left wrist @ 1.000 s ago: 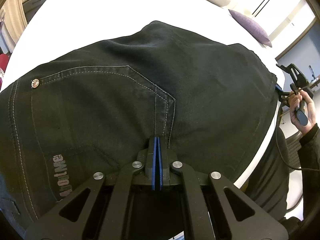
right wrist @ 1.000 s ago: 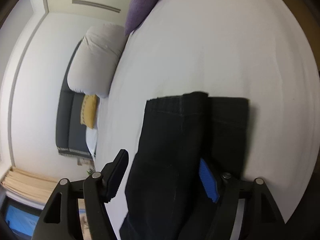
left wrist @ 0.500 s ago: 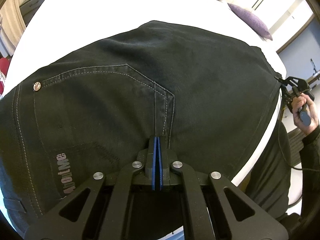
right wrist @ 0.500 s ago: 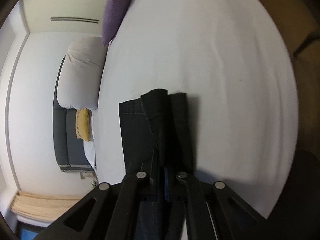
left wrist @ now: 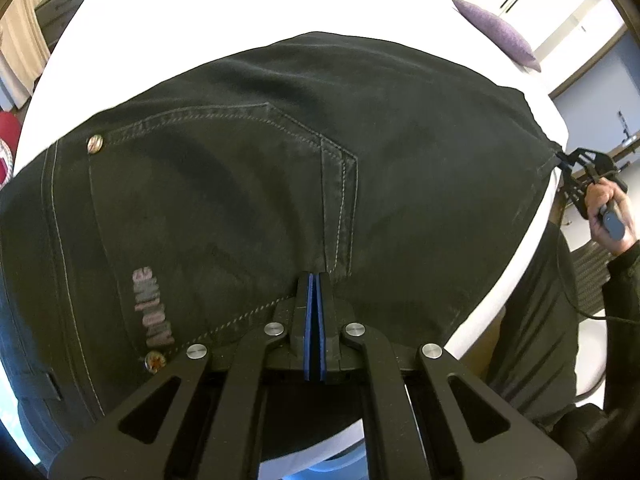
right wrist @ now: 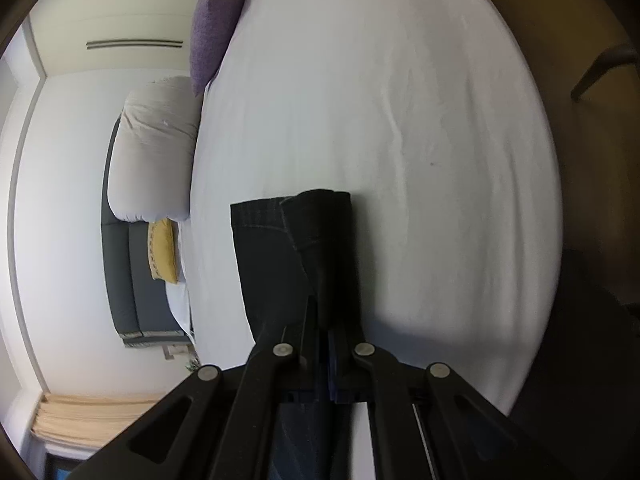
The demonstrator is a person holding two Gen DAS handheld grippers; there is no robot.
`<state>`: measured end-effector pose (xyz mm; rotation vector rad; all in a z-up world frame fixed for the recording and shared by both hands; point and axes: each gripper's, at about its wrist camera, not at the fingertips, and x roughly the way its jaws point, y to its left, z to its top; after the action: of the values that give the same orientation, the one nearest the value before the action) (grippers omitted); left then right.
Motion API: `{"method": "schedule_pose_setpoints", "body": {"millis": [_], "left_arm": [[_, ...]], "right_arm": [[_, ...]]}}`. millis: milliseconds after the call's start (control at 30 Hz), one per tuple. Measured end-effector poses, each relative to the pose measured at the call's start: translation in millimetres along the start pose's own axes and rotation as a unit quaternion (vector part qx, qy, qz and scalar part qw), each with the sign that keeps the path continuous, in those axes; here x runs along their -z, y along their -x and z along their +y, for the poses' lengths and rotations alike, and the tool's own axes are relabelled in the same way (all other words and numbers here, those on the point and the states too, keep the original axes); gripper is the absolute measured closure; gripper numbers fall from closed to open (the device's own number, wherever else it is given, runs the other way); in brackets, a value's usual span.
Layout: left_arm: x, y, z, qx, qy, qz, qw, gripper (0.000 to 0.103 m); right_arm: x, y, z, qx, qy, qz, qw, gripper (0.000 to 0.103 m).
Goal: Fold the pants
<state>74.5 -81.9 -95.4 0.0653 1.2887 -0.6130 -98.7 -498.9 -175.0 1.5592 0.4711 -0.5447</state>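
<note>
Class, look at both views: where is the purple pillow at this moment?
The purple pillow leans at the bed's far end, upper left in the right wrist view, beside the white pillow; in the left wrist view it sits upper right.

The left wrist camera is looking steeply down along its closed jaws, very near the black denim pants (left wrist: 280,184) that are lying on the white-sheeted bed (left wrist: 200,20). The right wrist camera is looking less steeply, rolled sideways, across the same bed (right wrist: 400,120). Both views are sharing the pants (right wrist: 272,260), the bed and the purple fabric pillow (left wrist: 496,36) (right wrist: 212,24).
</note>
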Motion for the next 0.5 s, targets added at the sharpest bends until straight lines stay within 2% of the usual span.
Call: {"method": "schedule_pose_setpoints", "body": {"millis": [100, 167, 233, 300, 333, 367, 400, 433, 500], "left_arm": [[2, 1, 5, 0.007, 0.004, -0.003, 1.0, 0.102], [4, 1, 7, 0.007, 0.002, -0.004, 1.0, 0.102], [5, 2, 9, 0.01, 0.003, -0.007, 0.9999, 0.102], [9, 3, 14, 0.017, 0.007, -0.01, 0.9998, 0.102], [11, 3, 14, 0.02, 0.008, -0.011, 0.9997, 0.102], [12, 3, 15, 0.022, 0.008, -0.011, 0.9997, 0.102], [14, 3, 17, 0.025, 0.008, -0.012, 0.9996, 0.102], [17, 3, 19, 0.026, 0.008, -0.012, 0.9995, 0.102], [20, 5, 21, 0.026, 0.006, -0.012, 0.9996, 0.102]], "right_arm": [[-5, -6, -6, 0.012, 0.005, -0.003, 1.0, 0.102], [-8, -8, -12, -0.003, -0.003, -0.001, 1.0, 0.1], [-7, -1, -8, -0.019, 0.002, -0.004, 1.0, 0.084], [-5, 11, 1, -0.031, 0.022, -0.01, 0.999, 0.039], [-3, 18, 5, -0.023, 0.031, -0.02, 0.999, 0.032], [0, 28, 10, -0.009, 0.044, -0.04, 0.998, 0.026], [4, 36, 15, -0.001, 0.061, -0.052, 0.997, 0.026], [8, 39, 18, 0.003, 0.07, -0.048, 0.996, 0.026], [23, 39, 26, -0.003, 0.083, -0.007, 0.996, 0.03]]}}
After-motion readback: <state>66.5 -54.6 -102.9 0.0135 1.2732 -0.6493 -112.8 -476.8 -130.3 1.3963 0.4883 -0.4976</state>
